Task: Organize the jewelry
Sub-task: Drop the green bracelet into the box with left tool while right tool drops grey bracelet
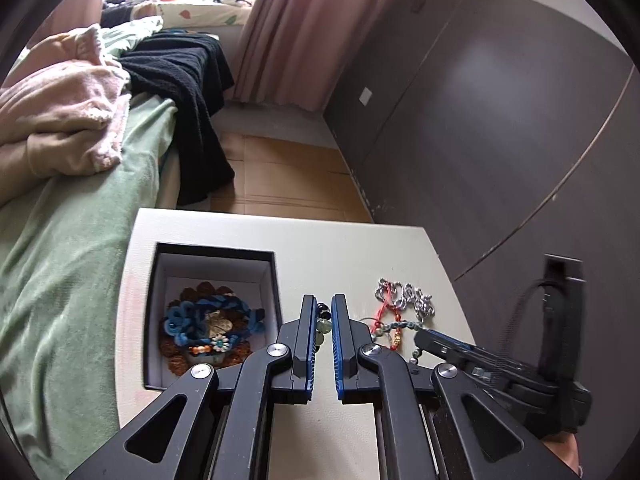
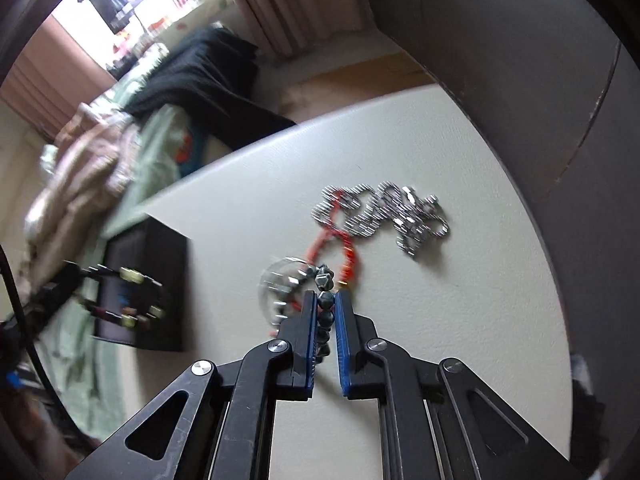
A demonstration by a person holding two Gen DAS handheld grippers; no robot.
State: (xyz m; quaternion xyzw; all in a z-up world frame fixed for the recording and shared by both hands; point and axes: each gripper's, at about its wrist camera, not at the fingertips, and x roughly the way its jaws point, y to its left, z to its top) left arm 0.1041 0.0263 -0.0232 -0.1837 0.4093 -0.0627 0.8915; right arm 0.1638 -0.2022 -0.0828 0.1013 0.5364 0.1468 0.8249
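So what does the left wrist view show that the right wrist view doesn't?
Only the left wrist view looks into the open box, where blue cord and beaded pieces lie. Only the right wrist view shows the right gripper shut on a grey bead strand, and the bracelet hanging from the left gripper. Both show the silver chain, red cord and white tabletop.

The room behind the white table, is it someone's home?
Very likely a bedroom: a bed with a green sheet and crumpled pink blanket, long pink curtains, and a dark wardrobe-like wall panel.
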